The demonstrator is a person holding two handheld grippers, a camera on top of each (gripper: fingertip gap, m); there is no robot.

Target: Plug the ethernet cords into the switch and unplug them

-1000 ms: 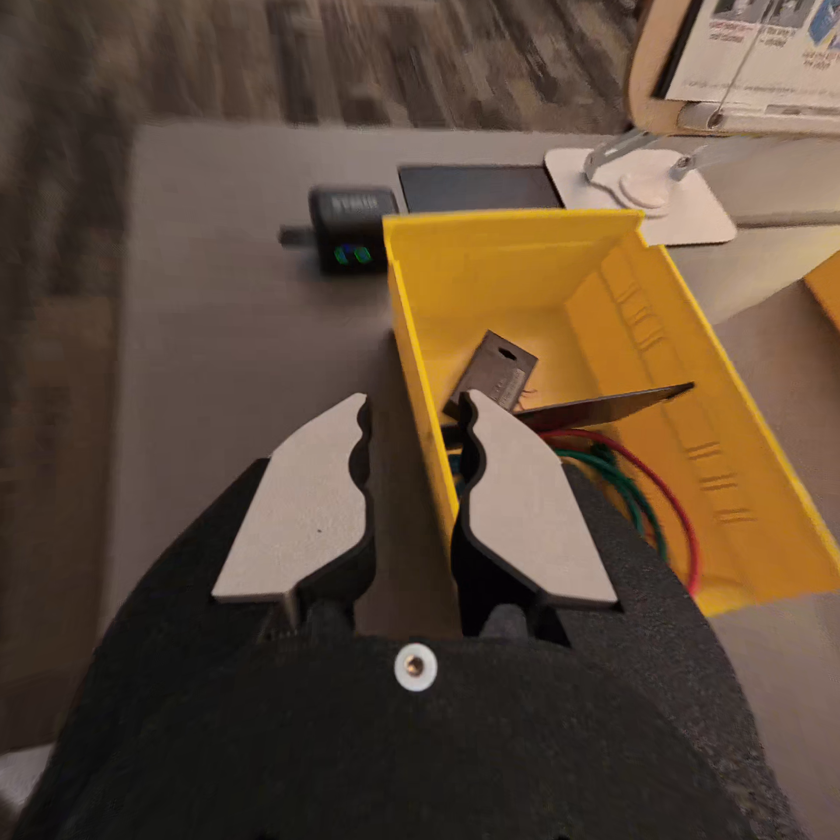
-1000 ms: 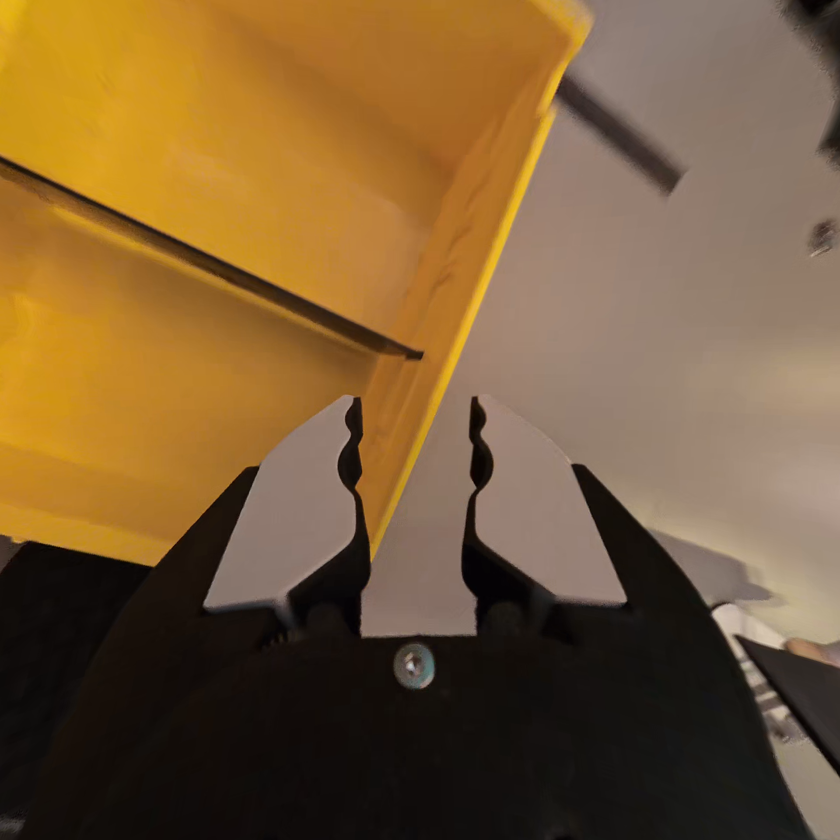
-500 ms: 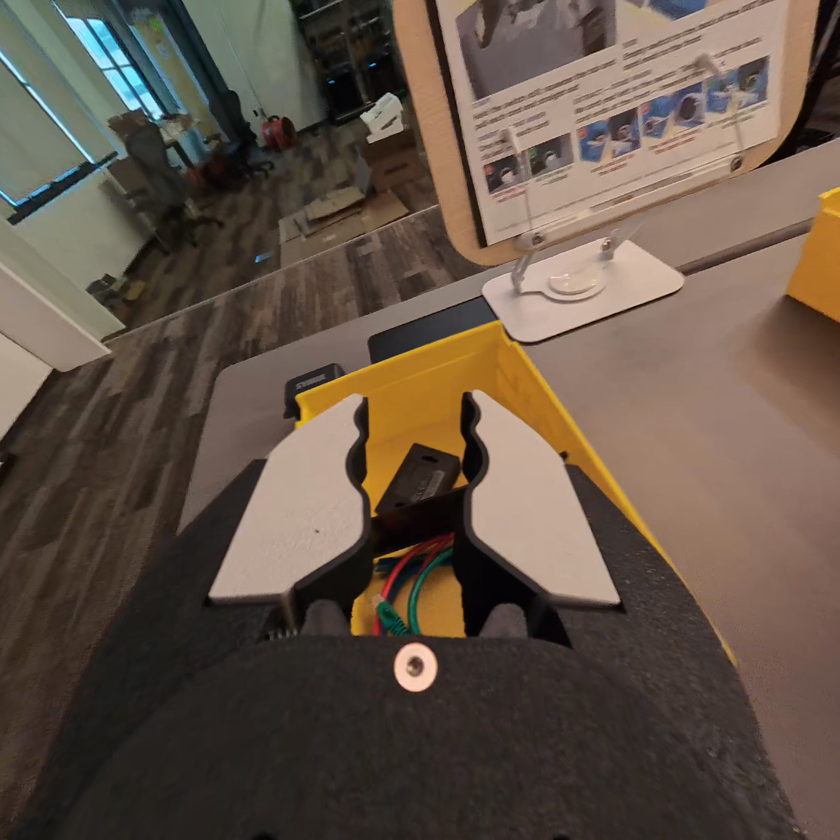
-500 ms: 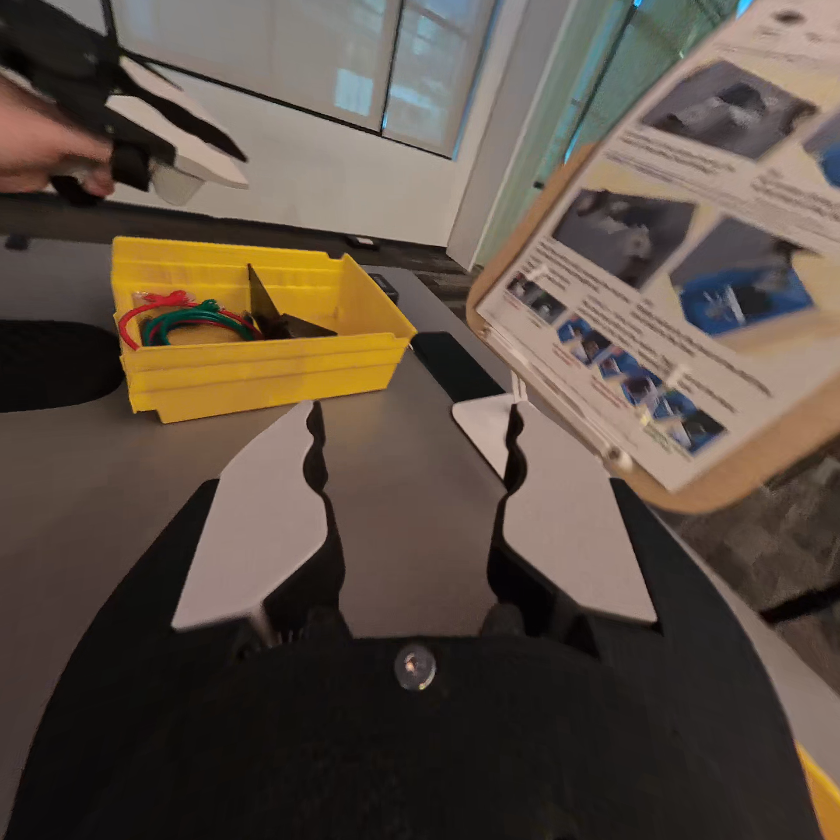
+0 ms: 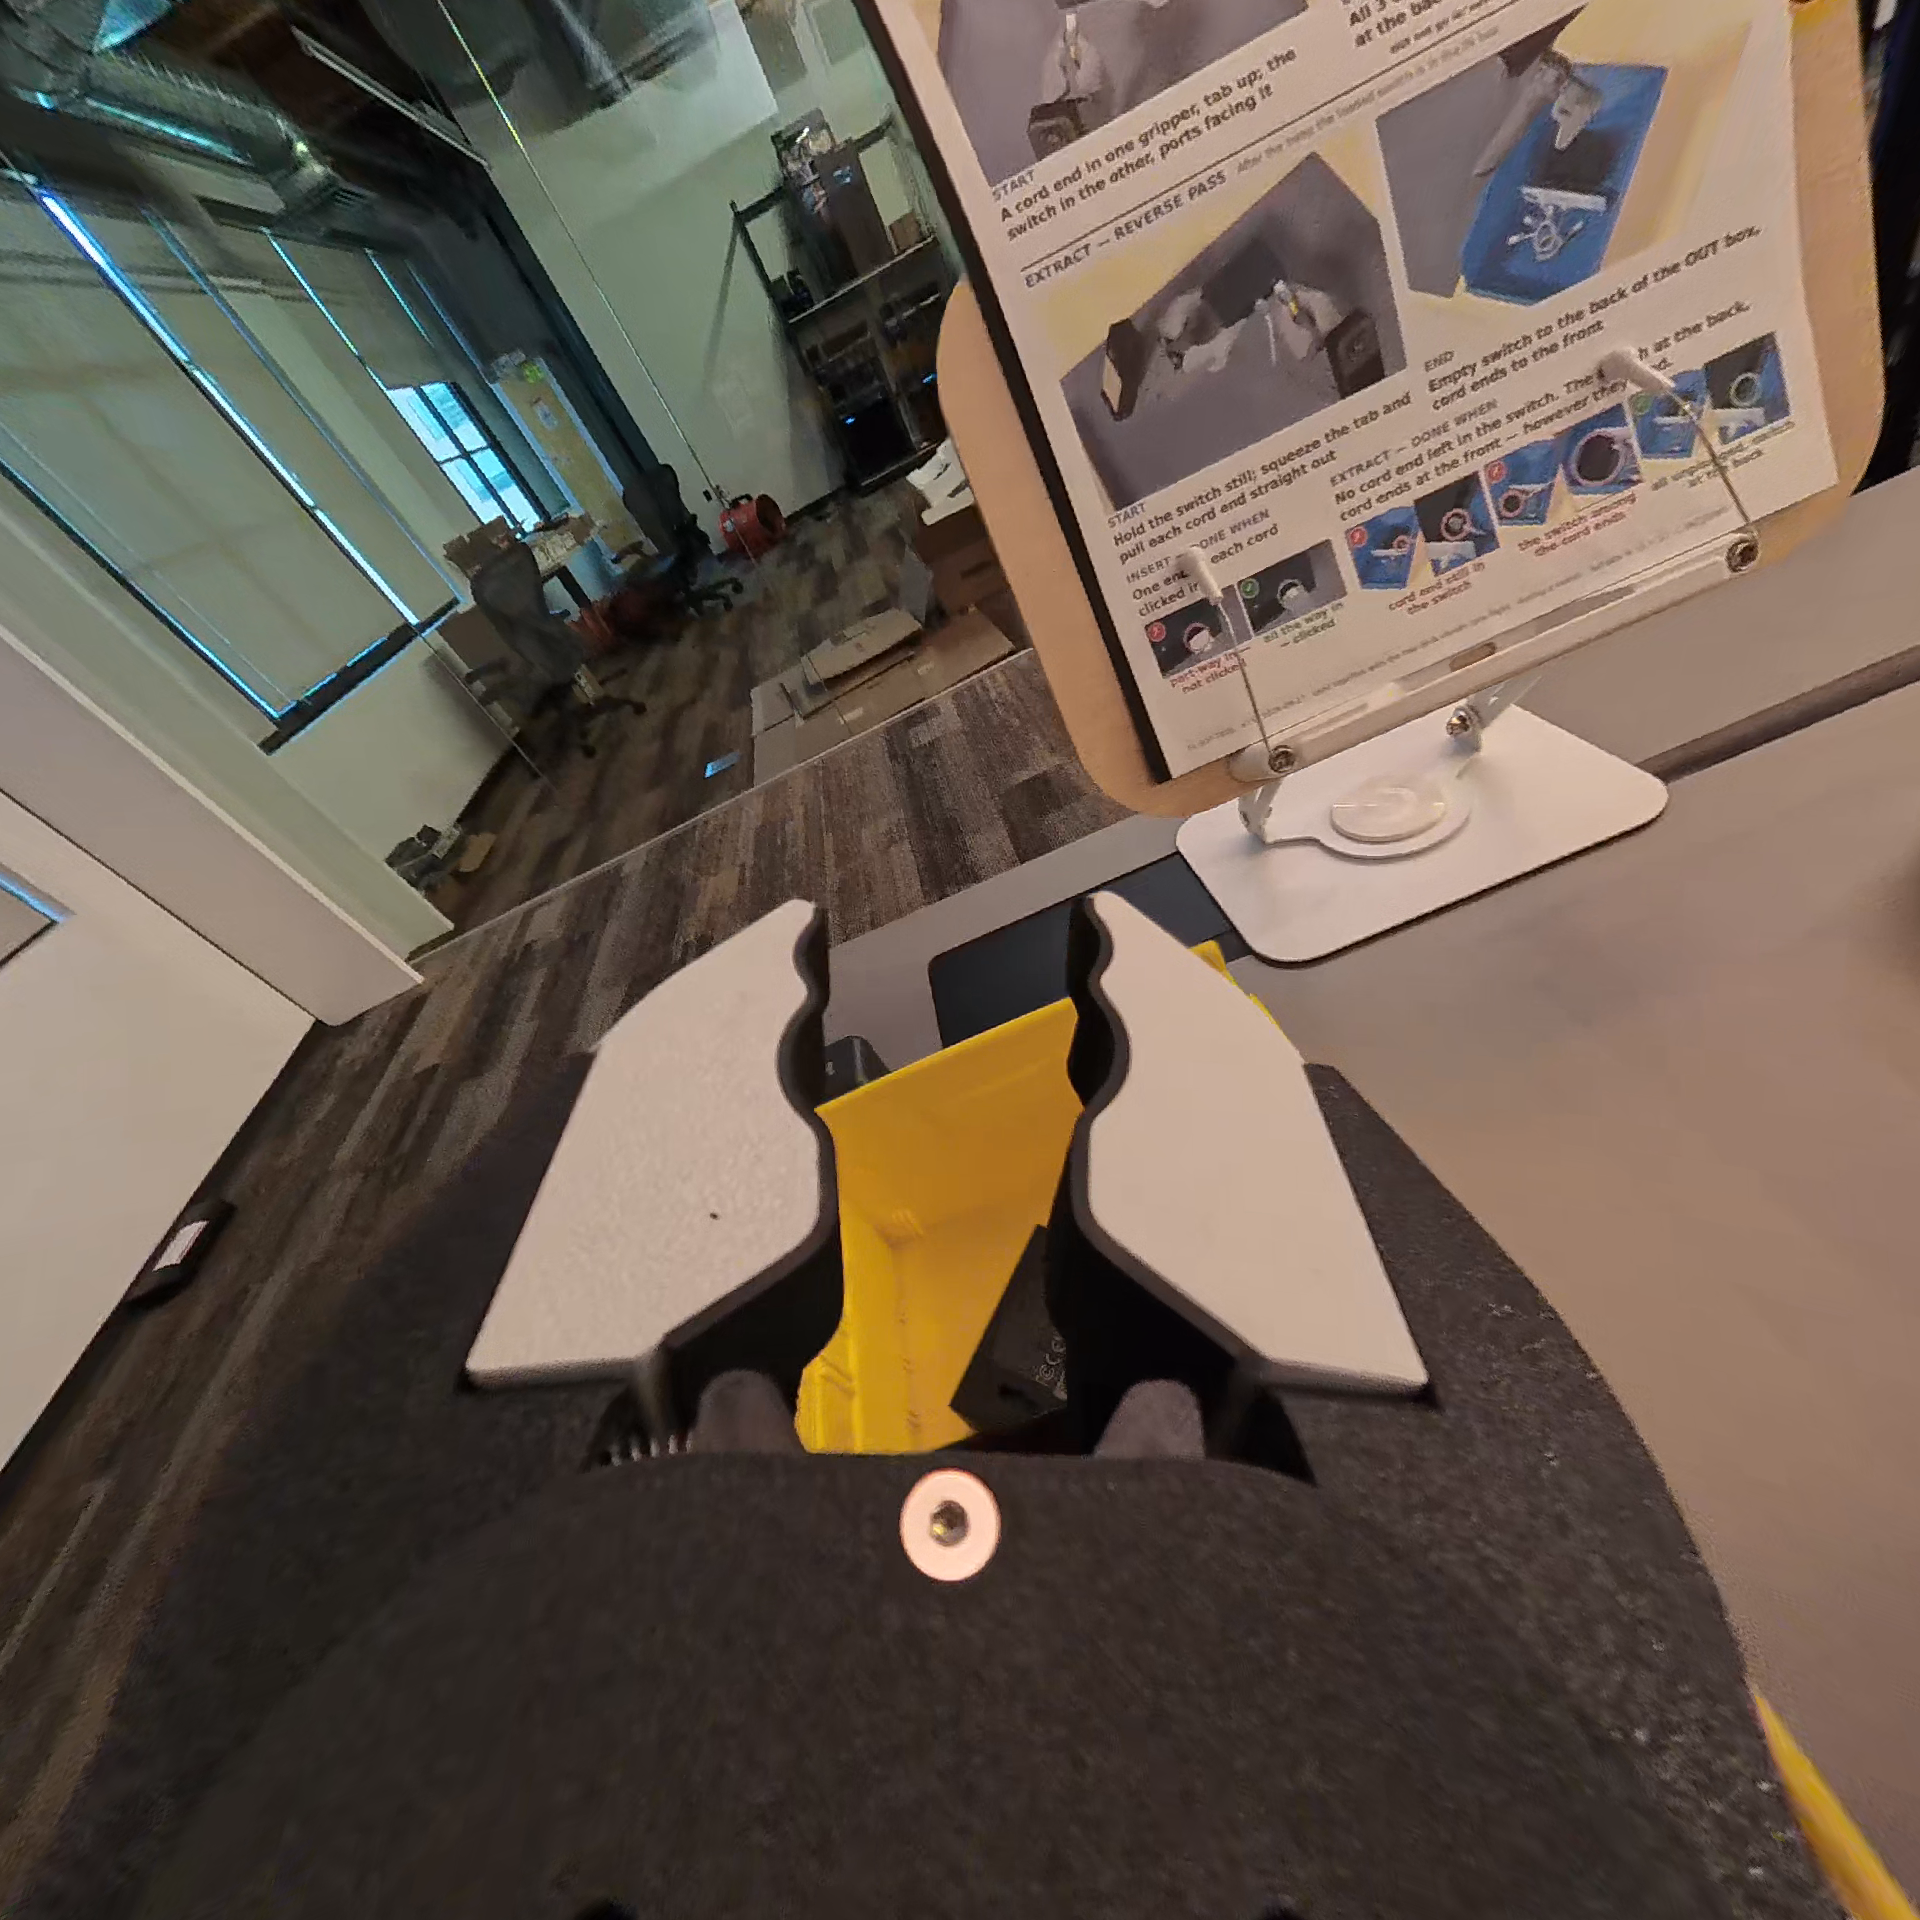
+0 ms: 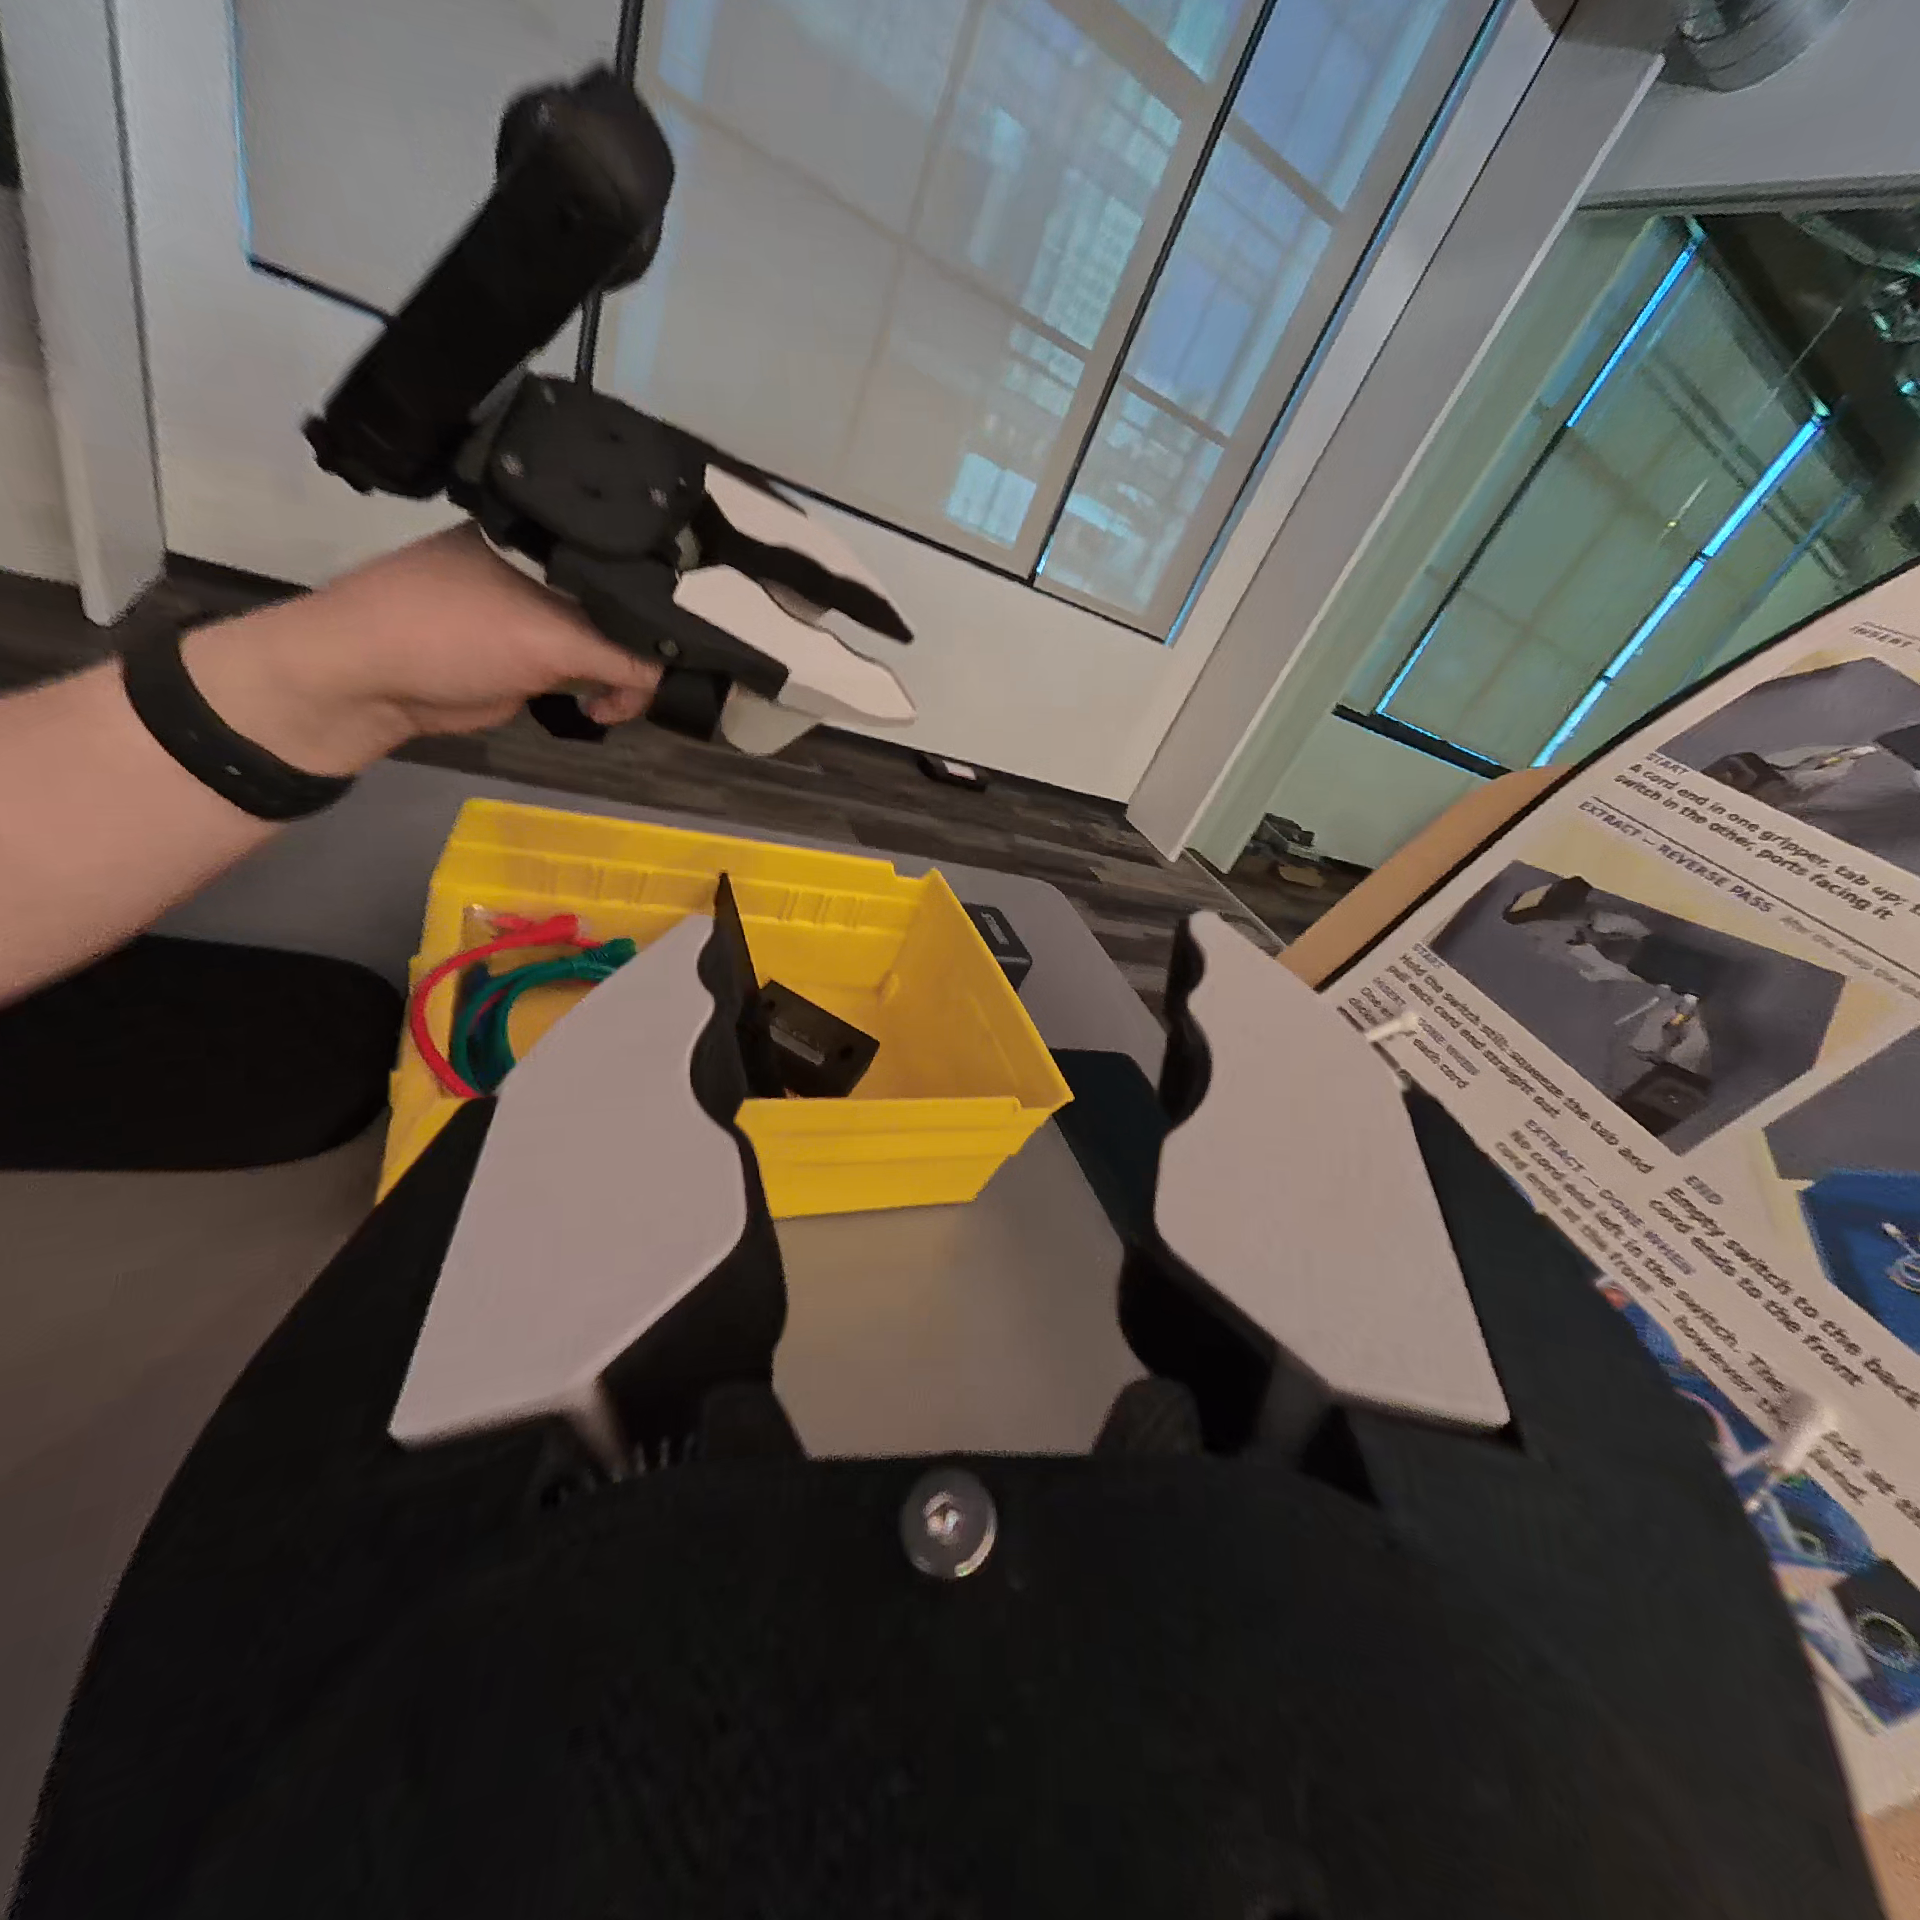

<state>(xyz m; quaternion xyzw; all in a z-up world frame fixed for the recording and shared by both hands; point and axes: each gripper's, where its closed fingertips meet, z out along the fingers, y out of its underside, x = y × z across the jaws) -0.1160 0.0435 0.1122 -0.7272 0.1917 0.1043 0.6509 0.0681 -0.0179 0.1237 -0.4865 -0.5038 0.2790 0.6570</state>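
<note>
the left claw [image 5: 945, 1039] hides most of the yellow bin [image 5: 935, 1164] and switch [image 5: 1023, 1361].

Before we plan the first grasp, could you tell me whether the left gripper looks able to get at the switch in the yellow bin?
Probably yes: the left gripper hangs open above the yellow bin, and the switch lies uncovered beyond the black divider.
</note>
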